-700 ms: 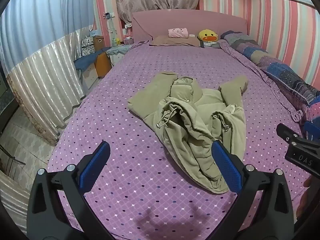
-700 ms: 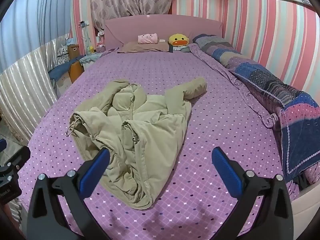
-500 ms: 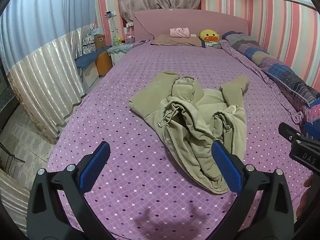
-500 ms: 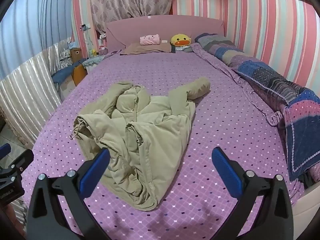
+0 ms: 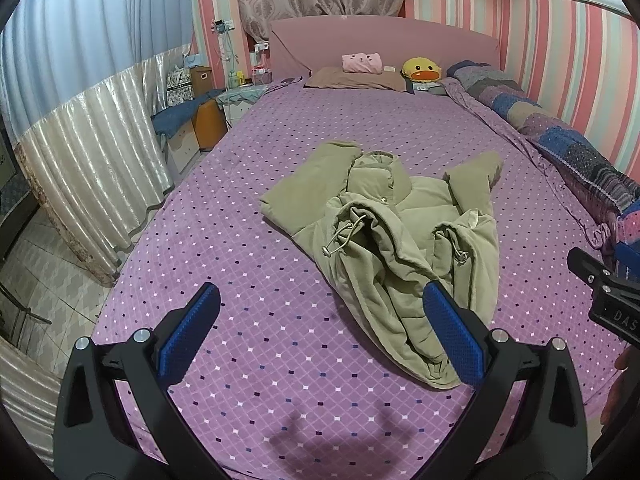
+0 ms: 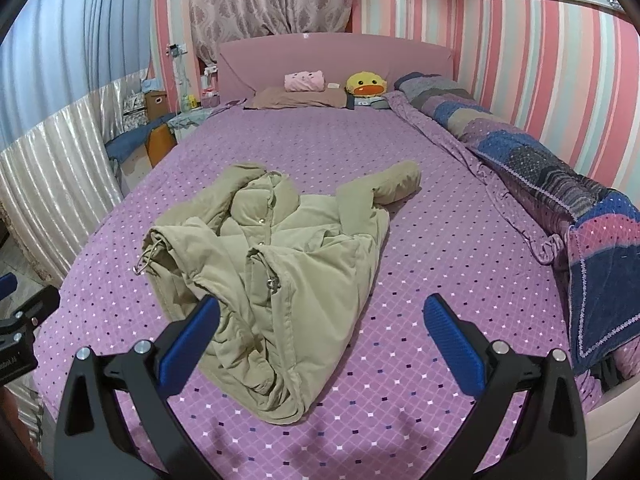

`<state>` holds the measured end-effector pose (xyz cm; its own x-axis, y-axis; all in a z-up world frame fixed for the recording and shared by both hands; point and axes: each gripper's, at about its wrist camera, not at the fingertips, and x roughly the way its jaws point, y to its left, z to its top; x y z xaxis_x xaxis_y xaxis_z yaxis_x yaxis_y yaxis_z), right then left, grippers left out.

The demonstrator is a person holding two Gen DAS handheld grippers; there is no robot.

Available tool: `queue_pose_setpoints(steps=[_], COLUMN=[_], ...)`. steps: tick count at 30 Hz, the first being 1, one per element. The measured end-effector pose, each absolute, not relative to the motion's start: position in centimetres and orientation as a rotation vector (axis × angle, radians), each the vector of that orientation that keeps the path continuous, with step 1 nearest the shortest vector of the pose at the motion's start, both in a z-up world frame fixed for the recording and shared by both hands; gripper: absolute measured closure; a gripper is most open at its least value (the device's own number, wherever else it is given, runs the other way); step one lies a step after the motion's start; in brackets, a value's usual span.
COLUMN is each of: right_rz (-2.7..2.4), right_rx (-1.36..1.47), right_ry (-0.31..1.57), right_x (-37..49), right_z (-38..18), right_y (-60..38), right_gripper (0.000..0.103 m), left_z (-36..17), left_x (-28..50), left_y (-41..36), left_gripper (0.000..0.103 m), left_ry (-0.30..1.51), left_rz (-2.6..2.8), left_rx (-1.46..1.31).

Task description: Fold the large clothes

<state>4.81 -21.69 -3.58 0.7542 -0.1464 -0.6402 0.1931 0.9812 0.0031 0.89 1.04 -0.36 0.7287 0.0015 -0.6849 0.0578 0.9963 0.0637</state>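
We are observing one padded khaki-olive jacket lying crumpled mid-bed, collar pointing toward the headboard, both sleeves splaying outward, front panels bunching into thick folds, drawstring toggles showing, hem trailing toward the bed's near edge.

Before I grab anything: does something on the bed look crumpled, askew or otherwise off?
Yes: the khaki padded jacket lies bunched in the middle of the purple dotted bedspread. Its lower half is rumpled into thick folds, one sleeve sticks out toward the headboard, and the drawcords hang loose. Nothing looks spilled or damaged.
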Motion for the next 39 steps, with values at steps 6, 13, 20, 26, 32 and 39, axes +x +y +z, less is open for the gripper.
queue_pose_setpoints(steps=[6,13,20,26,32,39], right_rz=[-0.195,-0.184,-0.152,-0.151,-0.155,-0.17], right_rx=[0.073,0.05,0.032,0.002,0.011,0.008], right_ry=[0.705,0.716,0.732,0.715,0.699,0.694], right_x=[5.1,5.2,5.3,4.9,4.6,4.5], right_z=[-4.0,-4.3,-4.9,-5.0,-4.8,-4.8], right_y=[-21.9,-21.5,-21.4,-20.8,-21.0,-21.3], right_gripper=[0.002,0.002,0.002,0.002,0.002,0.002], left_z=[-0.7,-1.2,-1.6,-1.8,-2.0,-2.2], left_x=[1.1,1.1,1.4,1.4,1.5,1.5], left_y=[0.9,0.6,0.7,0.4,0.3,0.1], left_gripper=[0.003,0.003,0.003,0.003,0.003,0.003], left_ry=[0.762,0.763,0.771,0.774,0.78,0.778], left_rz=[-0.033,-0.033,-0.03,-0.032,-0.04,-0.046], left_rx=[0.081,0.089,0.095,0.111,0.108,0.114])
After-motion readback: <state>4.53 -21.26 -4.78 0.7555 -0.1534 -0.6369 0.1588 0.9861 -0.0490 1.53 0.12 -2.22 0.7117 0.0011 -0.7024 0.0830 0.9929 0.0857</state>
